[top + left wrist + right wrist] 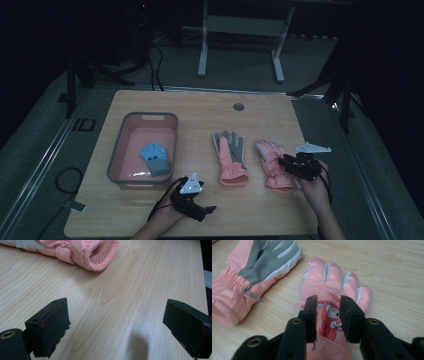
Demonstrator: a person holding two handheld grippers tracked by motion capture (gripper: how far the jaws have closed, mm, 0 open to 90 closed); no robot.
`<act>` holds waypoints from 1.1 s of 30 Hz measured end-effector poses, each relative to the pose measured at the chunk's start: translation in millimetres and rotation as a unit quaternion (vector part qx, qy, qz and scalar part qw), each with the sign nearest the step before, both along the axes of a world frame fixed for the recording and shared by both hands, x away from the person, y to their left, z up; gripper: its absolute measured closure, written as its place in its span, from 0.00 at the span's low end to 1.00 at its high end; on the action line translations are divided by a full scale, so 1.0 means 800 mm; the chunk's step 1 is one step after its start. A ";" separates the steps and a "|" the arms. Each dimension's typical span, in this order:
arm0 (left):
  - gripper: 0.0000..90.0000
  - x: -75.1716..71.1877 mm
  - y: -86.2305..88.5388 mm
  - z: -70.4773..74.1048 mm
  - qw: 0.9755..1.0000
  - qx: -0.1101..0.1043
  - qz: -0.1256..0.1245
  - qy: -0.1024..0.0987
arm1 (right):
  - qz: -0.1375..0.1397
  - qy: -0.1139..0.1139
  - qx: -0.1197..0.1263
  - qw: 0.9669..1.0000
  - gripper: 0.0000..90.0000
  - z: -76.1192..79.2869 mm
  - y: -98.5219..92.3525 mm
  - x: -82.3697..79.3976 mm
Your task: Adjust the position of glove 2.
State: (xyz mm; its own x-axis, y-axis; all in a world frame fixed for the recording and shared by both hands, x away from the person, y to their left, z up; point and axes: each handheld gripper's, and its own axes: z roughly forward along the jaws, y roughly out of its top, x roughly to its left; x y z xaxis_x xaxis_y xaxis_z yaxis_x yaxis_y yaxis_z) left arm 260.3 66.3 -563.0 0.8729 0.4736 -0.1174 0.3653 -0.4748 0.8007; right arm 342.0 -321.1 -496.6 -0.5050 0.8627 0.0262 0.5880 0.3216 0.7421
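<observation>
Near the right edge of the surface (200,107), the right gripper (295,165) is hanging over a pink glove (332,315) that is lying flat, back up, its tips pointing to the far side. Its fingers (310,315) are standing narrowly parted above the cartoon patch, one to each side, and nothing is looking pinched between them; whether the tips are brushing the fabric I cannot tell. Judging by the puffy quilting, the glove is looking light, soft and floppy, likely to droop from any hold, with a somewhat slick shell. The gathered cuff or a pinch of fabric on the back is seeming the surest place to grip. Just left of it a second pink glove (231,159) is lying palm up, grey side showing, apart from the first. At the near left, the left gripper (197,205) is resting low over bare wood with its fingers (50,325) spread wide and holding nothing. Farther left, a pink bin (117,150) is holding a small blue glove (155,157). Dim light is blurring detail in the high view; the right glove's cuff is partly covered by the hand, and lettering above the patch is cut off.
</observation>
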 end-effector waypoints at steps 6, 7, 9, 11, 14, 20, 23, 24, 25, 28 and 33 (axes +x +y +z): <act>0.08 0.000 0.000 0.000 1.000 0.000 0.000 0.000 | 0.015 0.024 -0.002 1.000 0.71 -0.017 -0.007 0.005; 0.08 0.000 0.000 0.000 1.000 0.000 0.000 0.001 | 0.010 0.028 -0.008 1.000 0.71 -0.023 -0.009 0.006; 0.08 0.000 0.000 0.000 1.000 0.000 0.000 0.001 | 0.006 0.033 -0.002 0.999 0.71 -0.031 -0.011 0.006; 0.08 0.000 0.000 0.000 1.000 0.000 0.001 0.000 | 0.005 0.039 0.006 0.999 0.72 -0.037 -0.013 0.008; 0.08 0.000 0.000 0.000 1.000 0.000 0.001 0.001 | 0.013 0.046 0.012 0.999 0.78 -0.044 -0.011 0.010; 0.08 0.000 -0.001 0.000 1.000 0.003 0.001 0.001 | 0.009 0.049 0.026 0.998 0.95 -0.050 -0.008 0.010; 0.08 0.000 -0.001 0.000 1.000 0.002 0.001 0.001 | -0.011 0.045 0.025 0.999 0.99 -0.046 -0.004 0.006; 0.08 0.000 0.000 0.000 1.000 0.001 0.001 0.000 | -0.018 0.040 0.027 0.999 0.99 -0.043 -0.003 0.003; 0.08 0.000 0.000 0.000 1.000 0.000 0.001 0.000 | -0.030 0.035 0.031 0.998 1.00 -0.037 -0.002 0.001; 0.08 0.001 0.000 0.000 1.000 0.002 0.001 0.000 | -0.048 0.016 0.037 0.998 1.00 -0.019 0.002 -0.005; 0.08 0.001 0.000 0.000 1.000 0.002 0.003 -0.002 | -0.063 -0.014 0.044 0.997 1.00 0.027 0.023 -0.014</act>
